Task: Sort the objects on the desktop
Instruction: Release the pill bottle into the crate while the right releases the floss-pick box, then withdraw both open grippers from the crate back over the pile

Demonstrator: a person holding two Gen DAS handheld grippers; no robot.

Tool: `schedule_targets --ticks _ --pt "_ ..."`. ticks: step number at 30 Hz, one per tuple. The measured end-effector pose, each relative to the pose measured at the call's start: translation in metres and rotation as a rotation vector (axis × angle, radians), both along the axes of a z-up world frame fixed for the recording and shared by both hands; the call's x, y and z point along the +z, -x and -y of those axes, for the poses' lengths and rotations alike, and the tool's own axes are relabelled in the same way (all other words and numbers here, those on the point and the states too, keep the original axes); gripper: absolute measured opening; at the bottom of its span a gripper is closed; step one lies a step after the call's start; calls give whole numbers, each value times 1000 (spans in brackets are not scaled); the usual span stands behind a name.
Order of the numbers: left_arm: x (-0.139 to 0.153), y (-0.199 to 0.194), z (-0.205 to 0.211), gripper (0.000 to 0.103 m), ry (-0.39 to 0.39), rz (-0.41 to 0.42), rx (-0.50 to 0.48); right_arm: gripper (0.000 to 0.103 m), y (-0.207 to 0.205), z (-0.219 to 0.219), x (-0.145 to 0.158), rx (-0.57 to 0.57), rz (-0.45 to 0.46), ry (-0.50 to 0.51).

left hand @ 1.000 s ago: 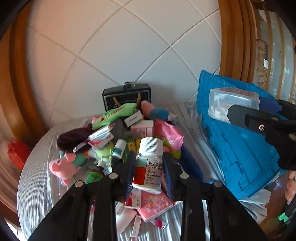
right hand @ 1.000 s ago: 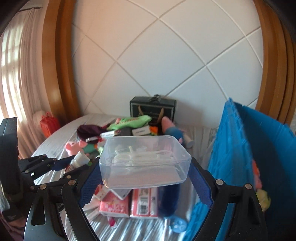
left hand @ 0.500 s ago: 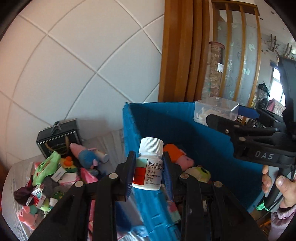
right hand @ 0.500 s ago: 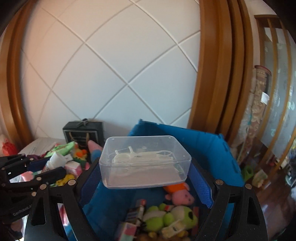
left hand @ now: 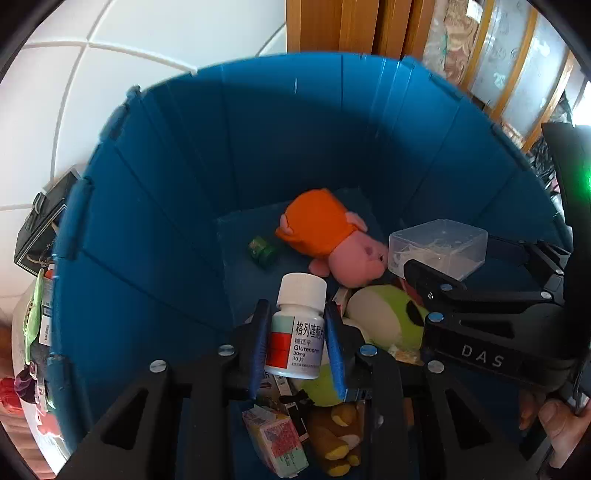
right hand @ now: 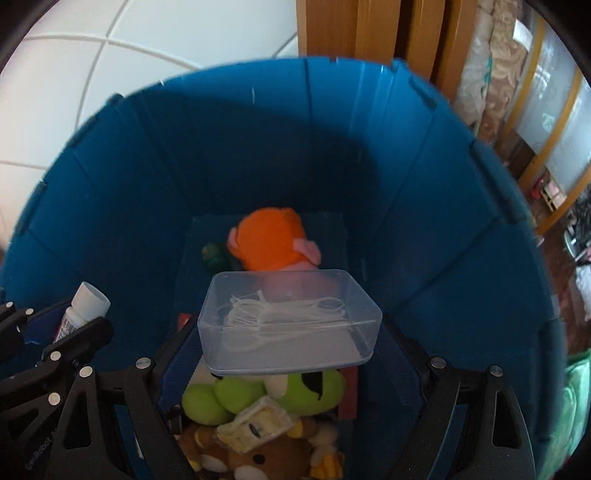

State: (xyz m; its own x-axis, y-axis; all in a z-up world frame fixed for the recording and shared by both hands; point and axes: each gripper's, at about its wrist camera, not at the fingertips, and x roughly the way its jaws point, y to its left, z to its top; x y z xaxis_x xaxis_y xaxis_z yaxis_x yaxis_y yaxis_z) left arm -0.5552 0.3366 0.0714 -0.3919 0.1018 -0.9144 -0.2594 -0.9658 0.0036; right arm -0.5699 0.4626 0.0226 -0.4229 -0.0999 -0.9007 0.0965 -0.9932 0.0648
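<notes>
Two grippers over one blue bin (left hand: 155,206)
Left gripper (left hand: 297,332) jaws grasp one pill bottle (left hand: 297,332); right gripper (right hand: 290,332) jaws, at 3 o'clock, grasp one clear box (right hand: 290,317).

Spreading across the 10 o'clock corner of the left wrist view: a white tiled wall (left hand: 147,37), crossed by raised pale seams. Standing at 12 o'clock: a wooden frame (left hand: 332,26), running in vertical brown bands. Hanging just beside it at 1 o'clock: a patterned curtain (left hand: 447,37). Glowing at 2 o'clock: frosted glass panels (left hand: 517,74), sitting between slim wooden bars. Lying at 3 o'clock in the right wrist view: a reddish-brown floor (right hand: 517,155). Bunching at 4 o'clock: green fabric (right hand: 576,387), too blurred for telling more.
</notes>
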Motion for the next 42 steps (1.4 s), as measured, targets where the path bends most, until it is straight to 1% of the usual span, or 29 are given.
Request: schedule_targets --ticks 1,2,4,5,7,9,11,12,13,14,16,18,19,20,24,29,36,39,42 --pt "-8 2 -3 28 22 16 -10 90 4 -2 -11 5 43 -1" --pt "-14 1 -5 28 20 34 -35 90 4 -2 -17 9 63 8" --pt "-19 -3 -5 28 14 43 -63 90 3 1 -23 20 75 -9" --pt "-22 -4 -3 28 20 49 -62 90 2 4 -26 29 84 -24" --pt "-32 1 -1 28 42 101 -33 90 0 7 -32 45 112 -28" --pt "-42 6 0 28 72 153 -4 90 -1 9 -37 36 140 -38" --pt "-47 6 1 28 88 182 -7 90 -1 9 -40 39 153 -51" --pt "-48 5 0 28 94 183 -11 90 -2 9 -39 40 153 -56" --pt "-49 5 -1 32 101 181 -16 90 -1 10 -40 42 154 -55" --pt "-49 5 -1 40 108 176 -19 90 -1 10 -40 44 155 -49" --pt "-48 4 0 46 123 165 -14 91 -2 11 -40 46 158 -38" --pt "-47 3 3 46 126 161 -2 97 -1 12 -42 51 154 -53" --pt "-48 4 5 46 126 163 5 102 2 12 -45 47 155 -64" --pt "-49 6 6 46 127 166 10 103 4 12 -47 44 159 -77" --pt "-52 8 5 46 139 170 7 103 6 11 -55 50 207 -55" --pt "-50 7 4 47 133 162 -14 103 6 14 -66 69 261 -66" --pt "-46 5 2 47 121 152 -26 103 2 19 -70 91 276 -92" --pt "-41 4 0 47 108 131 -38 103 3 20 -70 93 275 -94" --pt "-33 1 0 47 79 102 -48 103 3 19 -69 93 271 -82"
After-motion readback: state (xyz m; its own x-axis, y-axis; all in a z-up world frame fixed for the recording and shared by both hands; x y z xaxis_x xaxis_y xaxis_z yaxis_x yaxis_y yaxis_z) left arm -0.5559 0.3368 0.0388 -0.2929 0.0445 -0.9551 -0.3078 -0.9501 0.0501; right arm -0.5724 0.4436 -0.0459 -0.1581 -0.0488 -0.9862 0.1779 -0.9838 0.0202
